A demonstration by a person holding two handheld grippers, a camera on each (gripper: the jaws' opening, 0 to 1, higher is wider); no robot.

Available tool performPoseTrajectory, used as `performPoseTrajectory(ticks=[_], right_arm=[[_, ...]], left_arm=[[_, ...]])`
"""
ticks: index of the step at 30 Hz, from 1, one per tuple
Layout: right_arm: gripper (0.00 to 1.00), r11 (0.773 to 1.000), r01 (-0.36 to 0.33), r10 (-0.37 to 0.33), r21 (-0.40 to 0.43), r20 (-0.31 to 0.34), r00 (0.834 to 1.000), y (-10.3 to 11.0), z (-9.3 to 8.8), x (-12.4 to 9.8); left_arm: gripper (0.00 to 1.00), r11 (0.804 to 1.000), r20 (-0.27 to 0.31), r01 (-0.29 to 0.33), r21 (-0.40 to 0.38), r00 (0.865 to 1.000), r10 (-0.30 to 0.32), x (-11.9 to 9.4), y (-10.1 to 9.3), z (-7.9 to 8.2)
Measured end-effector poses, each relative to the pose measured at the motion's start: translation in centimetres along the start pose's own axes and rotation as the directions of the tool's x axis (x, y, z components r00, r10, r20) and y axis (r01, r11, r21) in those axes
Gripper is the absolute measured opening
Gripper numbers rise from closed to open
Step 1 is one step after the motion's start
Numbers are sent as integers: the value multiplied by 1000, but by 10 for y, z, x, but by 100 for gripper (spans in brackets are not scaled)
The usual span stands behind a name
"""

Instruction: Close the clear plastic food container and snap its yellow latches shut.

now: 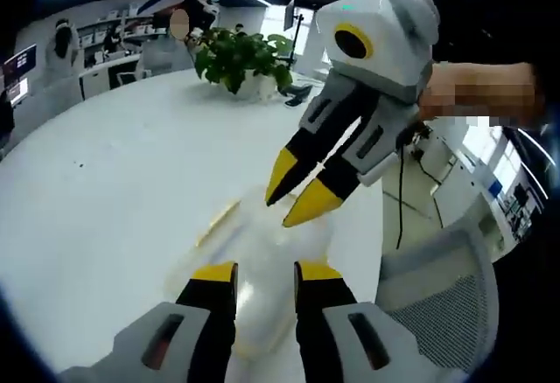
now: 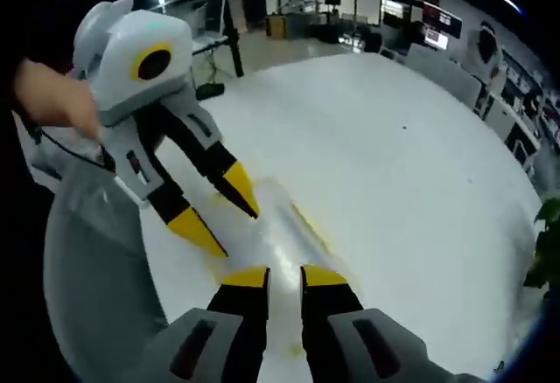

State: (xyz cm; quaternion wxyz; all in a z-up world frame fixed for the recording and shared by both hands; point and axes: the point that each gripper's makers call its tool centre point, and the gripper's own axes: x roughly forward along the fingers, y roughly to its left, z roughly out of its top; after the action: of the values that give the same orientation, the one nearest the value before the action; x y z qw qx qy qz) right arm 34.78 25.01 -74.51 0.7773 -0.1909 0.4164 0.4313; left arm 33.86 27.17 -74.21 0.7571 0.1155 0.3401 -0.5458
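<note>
Two grippers, clear container (image 1: 262, 261), white table (image 1: 114, 191)

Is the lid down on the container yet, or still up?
Cannot tell. The clear container blurs into the white table; only a yellow latch strip stands out. Both grippers, left and right, hover over it.

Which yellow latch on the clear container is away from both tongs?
The latch along the container's edge facing the wide tabletop; the other edge's yellow sits beside the left tongs.

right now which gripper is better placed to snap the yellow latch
Probably the right gripper: its tips hang just over the clear container near the yellow latch. The left gripper straddles the container's near end.
</note>
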Motion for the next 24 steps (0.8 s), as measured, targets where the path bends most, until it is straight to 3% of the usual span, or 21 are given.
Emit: performPoseTrajectory(ticks=[2,5,10,13,15,17,24], right_arm=[[11,998,-21,20,-51,-15,1000,0,-1,8],[11,994,-56,56,-98,-5,998,0,-1,13],[11,985,-75,83,-157,46,995,-6,7,16],[11,979,-94,104,-181,47,993,-7,6,19],[11,975,-93,103,-203,38,994,-8,2,20],[11,973,-91,103,-211,49,993,-9,1,19],[12,989,-52,57,-135,33,998,-16,-2,15]], left_arm=[[23,1000,-28,-7,6,1000,7,1,0,-6],[19,998,-67,-5,-66,998,1,-1,0,-13],[20,1000,-59,4,-30,998,-6,1,-9,-5],[19,1000,-116,-21,-3,993,20,4,-6,-15],[19,1000,-110,-29,-4,994,28,4,-4,-15],[19,999,-100,-35,-39,995,31,5,-2,-14],[19,1000,-93,17,-14,995,-18,6,-9,-13]])
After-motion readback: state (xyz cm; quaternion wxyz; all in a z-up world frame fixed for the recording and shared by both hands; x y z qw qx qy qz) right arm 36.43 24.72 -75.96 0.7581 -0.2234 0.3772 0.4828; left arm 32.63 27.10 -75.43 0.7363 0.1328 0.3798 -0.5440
